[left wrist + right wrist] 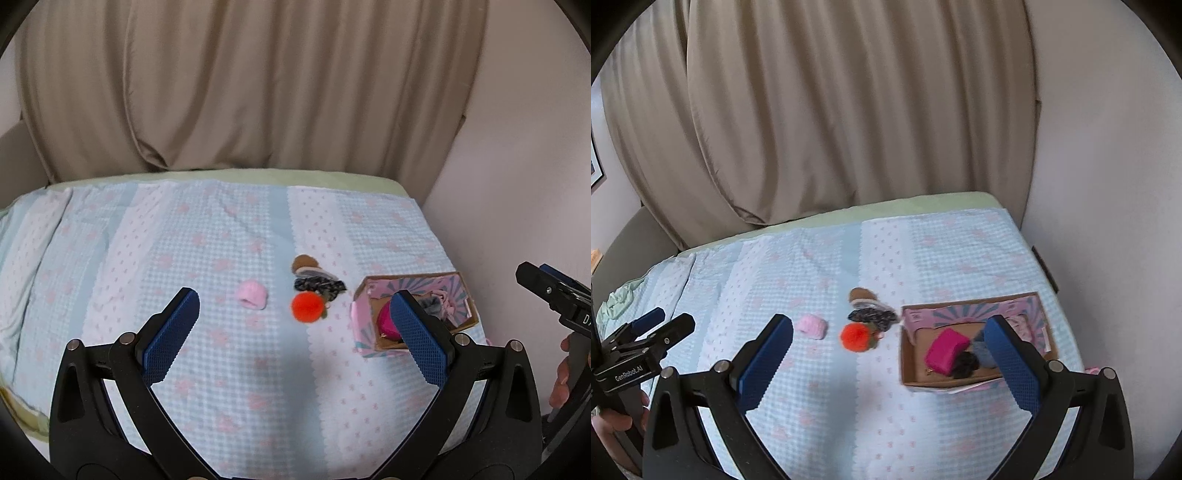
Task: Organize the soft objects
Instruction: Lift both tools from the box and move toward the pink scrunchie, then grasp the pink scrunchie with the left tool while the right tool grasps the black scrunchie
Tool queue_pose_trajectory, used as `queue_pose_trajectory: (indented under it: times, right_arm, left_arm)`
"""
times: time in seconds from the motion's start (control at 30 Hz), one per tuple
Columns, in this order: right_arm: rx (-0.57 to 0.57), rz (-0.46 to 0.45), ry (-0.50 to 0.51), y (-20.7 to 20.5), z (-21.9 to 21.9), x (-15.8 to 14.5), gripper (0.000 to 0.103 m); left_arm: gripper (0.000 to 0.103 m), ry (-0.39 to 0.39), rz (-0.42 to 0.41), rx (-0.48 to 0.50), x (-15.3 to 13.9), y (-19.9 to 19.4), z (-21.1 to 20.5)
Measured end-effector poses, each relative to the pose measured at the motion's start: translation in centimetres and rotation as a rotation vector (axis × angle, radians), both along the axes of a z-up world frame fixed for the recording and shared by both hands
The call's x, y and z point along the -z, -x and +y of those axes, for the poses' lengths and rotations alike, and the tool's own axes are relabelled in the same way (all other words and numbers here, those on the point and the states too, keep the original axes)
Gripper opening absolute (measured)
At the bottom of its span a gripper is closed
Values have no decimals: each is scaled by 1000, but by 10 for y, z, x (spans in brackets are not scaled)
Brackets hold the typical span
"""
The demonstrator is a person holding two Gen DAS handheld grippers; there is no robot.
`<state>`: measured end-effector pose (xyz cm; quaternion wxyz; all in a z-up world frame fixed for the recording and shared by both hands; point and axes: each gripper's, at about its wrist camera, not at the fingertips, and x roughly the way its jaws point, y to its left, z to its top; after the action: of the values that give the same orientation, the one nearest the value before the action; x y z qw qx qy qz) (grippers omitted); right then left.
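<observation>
On the blue checked bedspread (221,369) lie a small pink knit piece (252,293), an orange pompom (307,307) and a dark patterned cloth with a brown piece behind it (317,282). The same pink piece (812,326), pompom (856,338) and dark cloth (873,317) show in the right wrist view. A pink cardboard box (1030,306) at the right holds a magenta pouch (946,354) and dark and grey soft items. My left gripper (295,325) is open and empty above the bed. My right gripper (890,354) is open and empty, its right finger over the box.
Beige curtains (240,92) hang behind the bed. A white wall (1108,184) runs along the bed's right edge, close to the box (369,291). The other gripper shows at the frame edge in each view (554,295) (646,343).
</observation>
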<state>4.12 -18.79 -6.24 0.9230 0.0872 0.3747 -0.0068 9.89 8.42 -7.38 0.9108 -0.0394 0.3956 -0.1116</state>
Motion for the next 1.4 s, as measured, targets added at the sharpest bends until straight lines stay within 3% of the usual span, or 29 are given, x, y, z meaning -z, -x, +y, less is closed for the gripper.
queue_pose_trajectory:
  times: [0.3,0.47,0.93,1.17,1.27,1.33,1.4]
  right_arm:
    - [14,68,-28,-43,51,39,103]
    - [-1,110,11,-88,75,85,103]
    - [-69,285,67,-214,93,259,98]
    - [-73,361,68,-262,88,328,98]
    - [-127,364,173,-272,103,343,97]
    - [-136,401,170,-277,107,358,95]
    - [-132,432,179,-280,106,371,83]
  left_arm:
    - [103,0,62,17,37,-42,48]
    - [103,-5,96,47,77,-81,58]
    - [103,-9,234,99,248,-187,32]
    - [102,-6,288,116,329,-225,10]
    - [102,-15,311,123,355,-233,0]
    - [99,-21,327,125,368,-236,-5]
    - [94,-27,343,127,380,-238,-8]
